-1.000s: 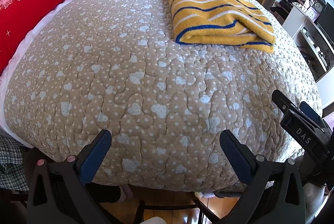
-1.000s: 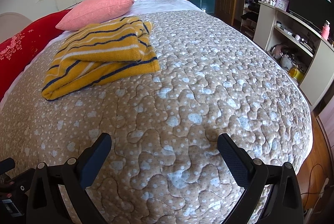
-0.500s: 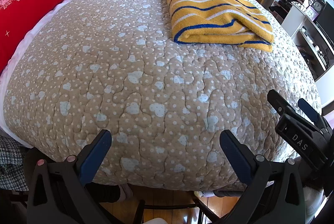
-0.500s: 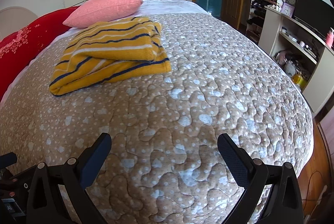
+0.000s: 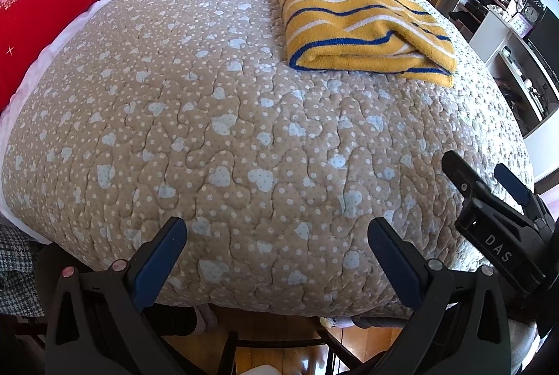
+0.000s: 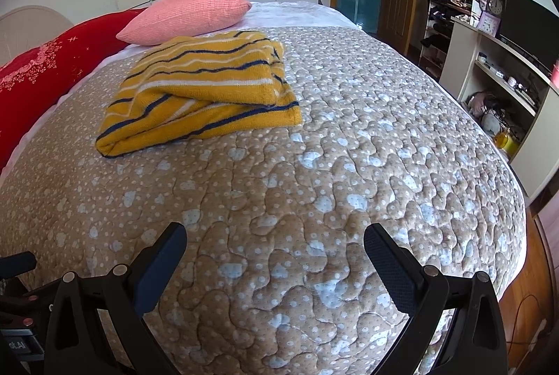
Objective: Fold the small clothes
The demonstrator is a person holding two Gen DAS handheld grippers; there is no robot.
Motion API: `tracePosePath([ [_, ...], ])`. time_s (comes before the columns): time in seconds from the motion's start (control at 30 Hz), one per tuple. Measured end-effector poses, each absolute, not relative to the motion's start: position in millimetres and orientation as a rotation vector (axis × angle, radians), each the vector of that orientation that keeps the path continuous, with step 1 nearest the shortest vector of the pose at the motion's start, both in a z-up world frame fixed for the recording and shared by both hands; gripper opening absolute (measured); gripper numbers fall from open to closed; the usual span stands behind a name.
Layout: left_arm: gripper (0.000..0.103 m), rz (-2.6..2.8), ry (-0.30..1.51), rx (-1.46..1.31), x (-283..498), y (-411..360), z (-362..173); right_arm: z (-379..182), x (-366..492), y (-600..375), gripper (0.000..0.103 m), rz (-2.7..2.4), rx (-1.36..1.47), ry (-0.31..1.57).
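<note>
A yellow garment with blue and white stripes (image 5: 360,22) lies folded on the far part of the bed; it also shows in the right wrist view (image 6: 206,88). My left gripper (image 5: 276,242) is open and empty, held over the bed's near edge, far from the garment. My right gripper (image 6: 274,247) is open and empty, low over the quilt, also well short of the garment. The right gripper's body shows at the right of the left wrist view (image 5: 496,225).
The bed carries a beige quilt with pale blue hearts (image 5: 209,116). A pink pillow (image 6: 185,15) and a red bolster (image 5: 52,1) lie at the head. A white shelf unit (image 6: 503,78) stands to the right. Wooden floor (image 5: 265,333) lies below the near edge.
Both grippers have drifted slightly back and tilted up, so the garment sits a little lower in the right wrist view. Both stay open and empty.
</note>
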State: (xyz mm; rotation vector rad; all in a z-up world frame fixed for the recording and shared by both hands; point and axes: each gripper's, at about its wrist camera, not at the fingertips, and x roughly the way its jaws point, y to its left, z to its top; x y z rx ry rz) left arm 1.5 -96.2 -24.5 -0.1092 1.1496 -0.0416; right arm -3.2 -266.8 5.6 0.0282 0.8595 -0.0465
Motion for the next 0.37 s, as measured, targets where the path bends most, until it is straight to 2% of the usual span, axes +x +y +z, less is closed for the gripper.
tracePosePath([
  [0.37,0.103,-0.056,1.114,-0.141,1,-87,-13,13,0,-258,0.102,-0.009,0.007,0.847],
])
